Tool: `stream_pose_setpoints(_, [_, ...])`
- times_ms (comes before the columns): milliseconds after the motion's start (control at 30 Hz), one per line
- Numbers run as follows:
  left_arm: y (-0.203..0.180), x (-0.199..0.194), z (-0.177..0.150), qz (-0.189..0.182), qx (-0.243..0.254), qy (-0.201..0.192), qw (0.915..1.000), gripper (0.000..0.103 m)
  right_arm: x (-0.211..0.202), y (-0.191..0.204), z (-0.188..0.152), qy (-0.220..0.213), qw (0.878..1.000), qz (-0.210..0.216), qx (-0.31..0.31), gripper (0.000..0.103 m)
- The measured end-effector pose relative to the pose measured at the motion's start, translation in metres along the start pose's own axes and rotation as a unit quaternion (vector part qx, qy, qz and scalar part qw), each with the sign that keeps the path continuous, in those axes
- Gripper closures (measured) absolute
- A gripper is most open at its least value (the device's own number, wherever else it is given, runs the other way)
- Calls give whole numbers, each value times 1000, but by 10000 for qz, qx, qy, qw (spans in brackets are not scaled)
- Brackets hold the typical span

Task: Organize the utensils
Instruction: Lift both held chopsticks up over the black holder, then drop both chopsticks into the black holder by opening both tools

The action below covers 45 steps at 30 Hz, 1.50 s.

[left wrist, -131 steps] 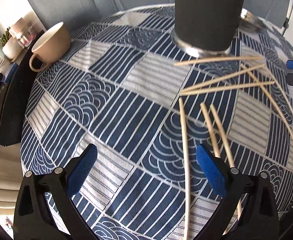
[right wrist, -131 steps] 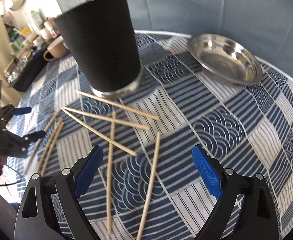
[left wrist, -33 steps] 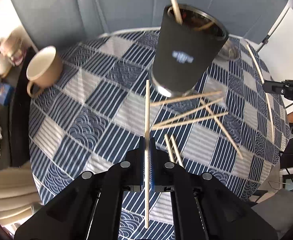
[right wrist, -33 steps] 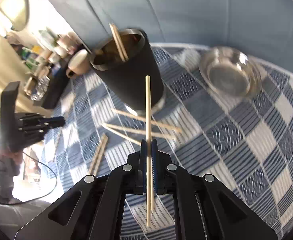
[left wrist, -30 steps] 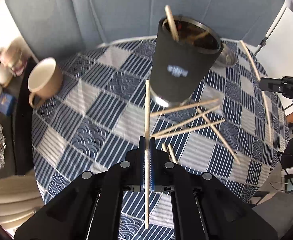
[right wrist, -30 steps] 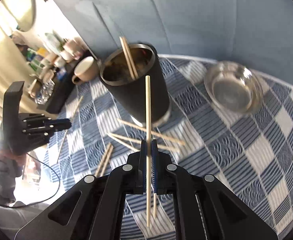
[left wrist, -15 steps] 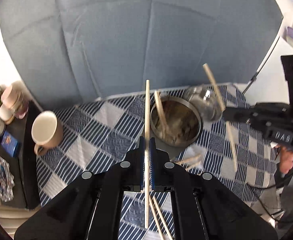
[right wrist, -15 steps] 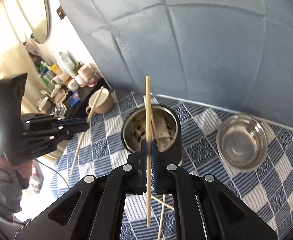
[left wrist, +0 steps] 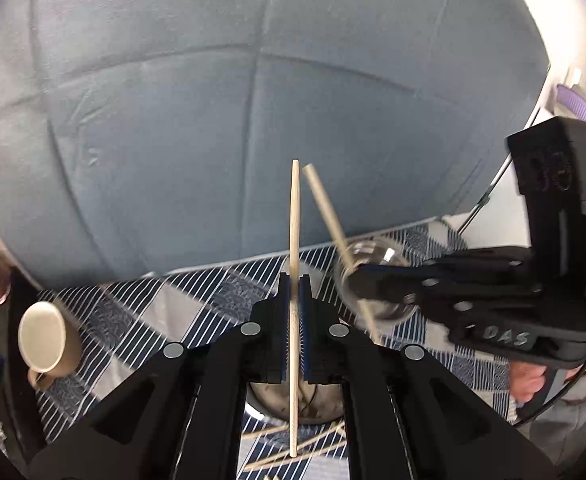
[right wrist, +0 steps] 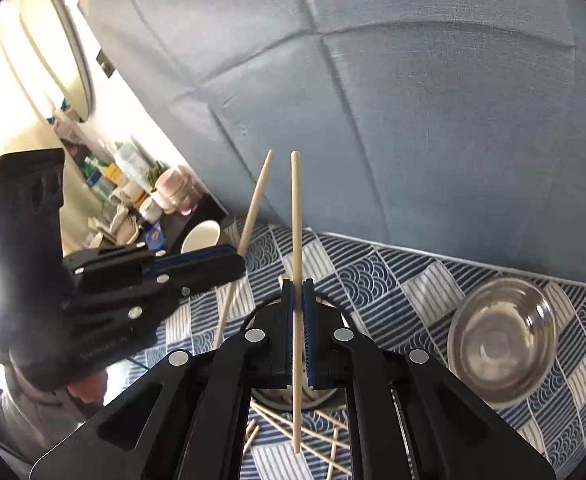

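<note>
Above the metal cup point(left wrist: 293, 404) on the checked bench point(right wrist: 377, 276), the left gripper point(left wrist: 293, 320) and the right gripper point(right wrist: 297, 320) are each clamped on one upright chopstick point(left wrist: 294, 240) point(right wrist: 296, 220), with more chopsticks point(right wrist: 277, 420) lying loose below.

Both wrist views look steeply down, sharing the checked tablecloth point(left wrist: 197, 300).

Grey-blue fabric backdrop point(right wrist: 433, 120) behind table; bright window point(right wrist: 53, 52) & cluttered shelf point(right wrist: 133, 196) at left.
</note>
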<state>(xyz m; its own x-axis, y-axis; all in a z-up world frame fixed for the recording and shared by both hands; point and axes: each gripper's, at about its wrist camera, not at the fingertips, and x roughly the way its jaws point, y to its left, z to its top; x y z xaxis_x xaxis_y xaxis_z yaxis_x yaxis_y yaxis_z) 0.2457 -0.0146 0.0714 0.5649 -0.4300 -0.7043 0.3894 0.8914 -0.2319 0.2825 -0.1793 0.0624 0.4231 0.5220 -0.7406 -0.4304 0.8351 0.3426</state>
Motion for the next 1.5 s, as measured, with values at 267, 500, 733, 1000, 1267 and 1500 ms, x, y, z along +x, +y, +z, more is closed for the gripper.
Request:
stream_pose_setpoints(267, [9,9,5,-203,-188,-479,9985,98,14,-10,9,-293,9990,295,139,98])
stream_pose_setpoints(500, [22,8,-6,-65,-417,-1299,9906,98,14,-13,6,-741,9971,171,60,98])
stream_pose_setpoints(733, [28,23,-36,-21,-577,-1065,9926,98,28,-23,-12,-496,9982,254,203,98])
stream_pose_setpoints(1000, [26,16,-53,-78,-461,-944,9944,86,26,-29,-35,-428,9984,196,304,94])
stream_pose_setpoints(1267, [38,4,-62,77,-685,-898,9936,71,11,-38,-37,-559,9971,-40,524,68])
stream_pose_setpoints(1500, [46,-7,-69,283,-677,-869,9935,53,6,-35,-38,-542,9973,-215,449,54])
